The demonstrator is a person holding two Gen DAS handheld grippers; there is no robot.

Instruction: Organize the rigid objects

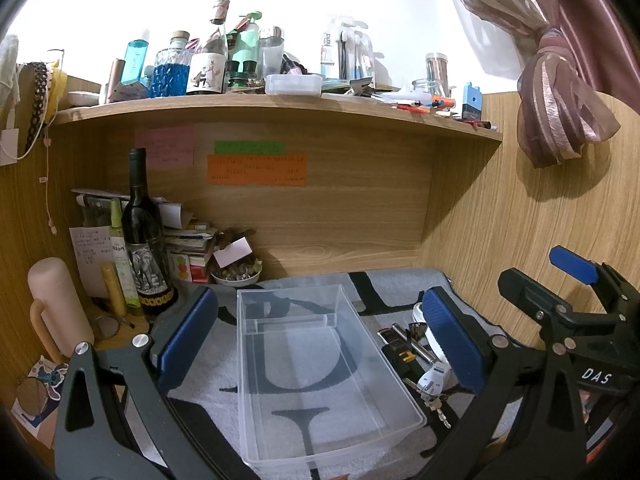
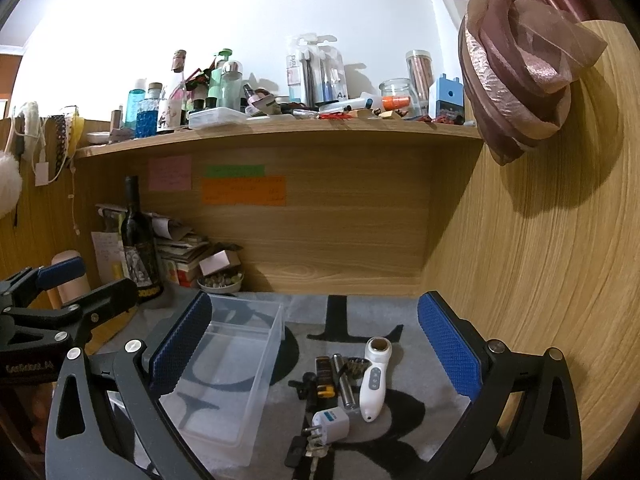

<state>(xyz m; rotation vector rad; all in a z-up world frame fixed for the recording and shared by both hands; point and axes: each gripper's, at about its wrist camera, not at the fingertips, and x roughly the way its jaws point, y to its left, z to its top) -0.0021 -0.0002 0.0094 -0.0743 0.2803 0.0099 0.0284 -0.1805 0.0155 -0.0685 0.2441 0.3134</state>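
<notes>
A clear plastic bin (image 1: 320,380) lies empty on the grey patterned mat; it also shows in the right wrist view (image 2: 232,376). My left gripper (image 1: 320,344) is open, its fingers either side of the bin, above it. To the bin's right lies a cluster of small items: a white handheld device (image 2: 374,380), a white plug adapter (image 2: 330,422), a metal cylinder (image 2: 344,384), a black and yellow tool (image 2: 323,380) and keys (image 2: 314,448). My right gripper (image 2: 316,344) is open and empty above this cluster. The right gripper also shows in the left wrist view (image 1: 560,292).
A dark wine bottle (image 1: 144,248), a pink flask (image 1: 56,304), a paper stack and a small bowl (image 1: 236,276) crowd the back left corner. A wooden shelf (image 1: 280,104) with many bottles runs overhead. A wood side panel (image 2: 520,280) closes the right.
</notes>
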